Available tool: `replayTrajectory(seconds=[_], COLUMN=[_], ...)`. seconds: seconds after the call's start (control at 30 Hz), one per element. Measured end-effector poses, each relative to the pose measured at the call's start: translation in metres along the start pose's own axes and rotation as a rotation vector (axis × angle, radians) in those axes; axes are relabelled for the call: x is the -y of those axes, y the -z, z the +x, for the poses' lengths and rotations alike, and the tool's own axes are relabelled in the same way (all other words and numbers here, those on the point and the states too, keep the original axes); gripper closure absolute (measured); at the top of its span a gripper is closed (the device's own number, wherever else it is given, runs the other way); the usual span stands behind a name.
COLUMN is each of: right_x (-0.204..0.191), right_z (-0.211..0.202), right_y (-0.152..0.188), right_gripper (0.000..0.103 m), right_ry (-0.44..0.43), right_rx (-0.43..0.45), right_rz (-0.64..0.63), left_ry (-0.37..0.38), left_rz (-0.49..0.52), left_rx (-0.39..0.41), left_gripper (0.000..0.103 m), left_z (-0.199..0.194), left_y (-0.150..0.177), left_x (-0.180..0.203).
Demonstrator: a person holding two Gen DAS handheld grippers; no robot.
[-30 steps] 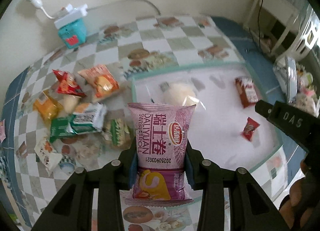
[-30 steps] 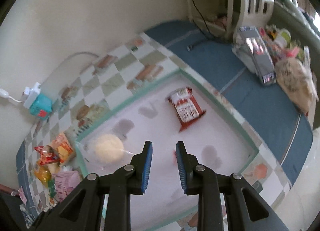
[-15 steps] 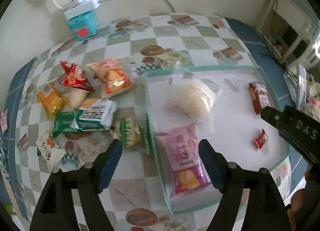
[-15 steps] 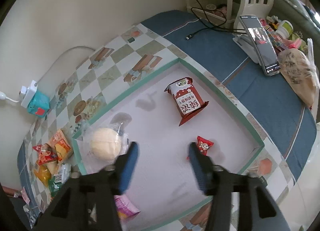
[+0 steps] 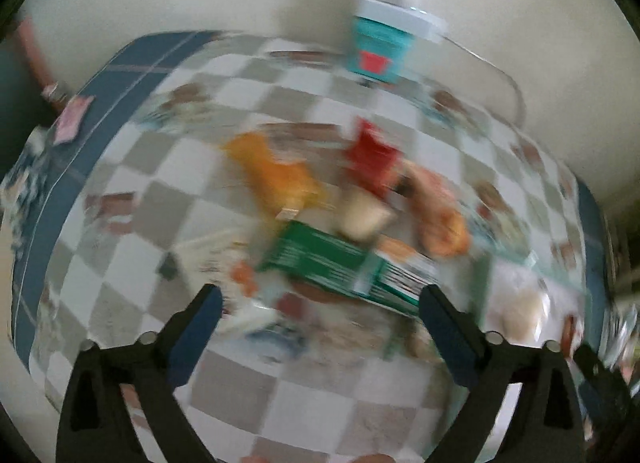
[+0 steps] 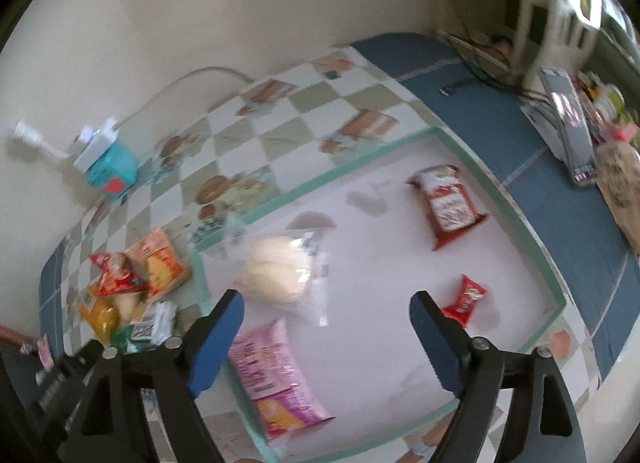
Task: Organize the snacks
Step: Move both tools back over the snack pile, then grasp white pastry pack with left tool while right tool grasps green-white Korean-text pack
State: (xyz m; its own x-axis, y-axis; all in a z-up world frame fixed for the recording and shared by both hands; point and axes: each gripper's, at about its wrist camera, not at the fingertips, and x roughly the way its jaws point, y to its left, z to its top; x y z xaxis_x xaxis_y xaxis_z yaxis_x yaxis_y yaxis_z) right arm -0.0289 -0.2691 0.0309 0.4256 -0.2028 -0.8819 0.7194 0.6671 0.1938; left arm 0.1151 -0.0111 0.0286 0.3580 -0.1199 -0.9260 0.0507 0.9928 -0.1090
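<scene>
the left hand-held gripper (image 5: 320, 303) hangs wide open and empty, the green packet (image 5: 320, 259) just ahead between its fingertips. it looks light, soft and crinkly; pinch mid-body. the right hand-held gripper (image 6: 326, 305) is open too.

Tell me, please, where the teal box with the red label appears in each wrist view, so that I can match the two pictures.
Left wrist view: the teal box is at upper centre-right, against the wall, blurred.
Right wrist view: it is at the left edge, mid-height, against the wall.
Shared landmark: the orange-yellow snack bag in the loose pile on the checked cloth.
</scene>
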Motion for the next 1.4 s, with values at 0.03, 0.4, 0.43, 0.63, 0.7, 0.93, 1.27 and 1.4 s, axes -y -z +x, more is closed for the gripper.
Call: replayTrajectory(seconds=[0.03,0.4,0.43,0.63,0.7,0.93,1.27,1.4], right_x=[-0.007,-0.084,-0.09,-0.116,-0.123,-0.141,-0.171,-0.178], right_z=[-0.001,0.008,0.008,0.015,0.02,0.045,0.074,0.084], right_y=[0.001,0.025,0.027,0.032,0.033,0.036,0.043,0.045], right_gripper=[0.011,0.001,0.0,0.0,0.0,0.0,0.0,0.0], right_ry=[-0.012,-0.162,-0.17,-0.23,-0.233,-0.216,-0.16,-0.151], right_rx=[0.003,-0.027,-0.026,-0.035,-0.038,-0.077,-0.1,-0.111], right_rz=[-0.015,-0.162,-0.175,-0.214,-0.221,-0.26,-0.366,-0.39], left_ry=[-0.009,-0.152,-0.156,-0.138,-0.124,-0.089,-0.042,-0.045], left_rz=[-0.022,-0.181,-0.192,-0.26,-0.277,-0.278,-0.25,-0.227], left_rx=[0.002,0.067,0.07,0.073,0.064,0.001,-0.11,-0.13], left_gripper=[0.003,0.003,0.003,0.003,0.003,0.003,0.003,0.003], left_z=[0.0,-0.011,-0.012,-0.01,-0.007,0.016,0.062,0.072], left_y=[-0.002,-0.017,-0.018,-0.022,-0.022,-0.022,-0.022,-0.023], left_x=[-0.009,-0.093,-0.099,-0.125,-0.131,-0.129,-0.111,-0.103])
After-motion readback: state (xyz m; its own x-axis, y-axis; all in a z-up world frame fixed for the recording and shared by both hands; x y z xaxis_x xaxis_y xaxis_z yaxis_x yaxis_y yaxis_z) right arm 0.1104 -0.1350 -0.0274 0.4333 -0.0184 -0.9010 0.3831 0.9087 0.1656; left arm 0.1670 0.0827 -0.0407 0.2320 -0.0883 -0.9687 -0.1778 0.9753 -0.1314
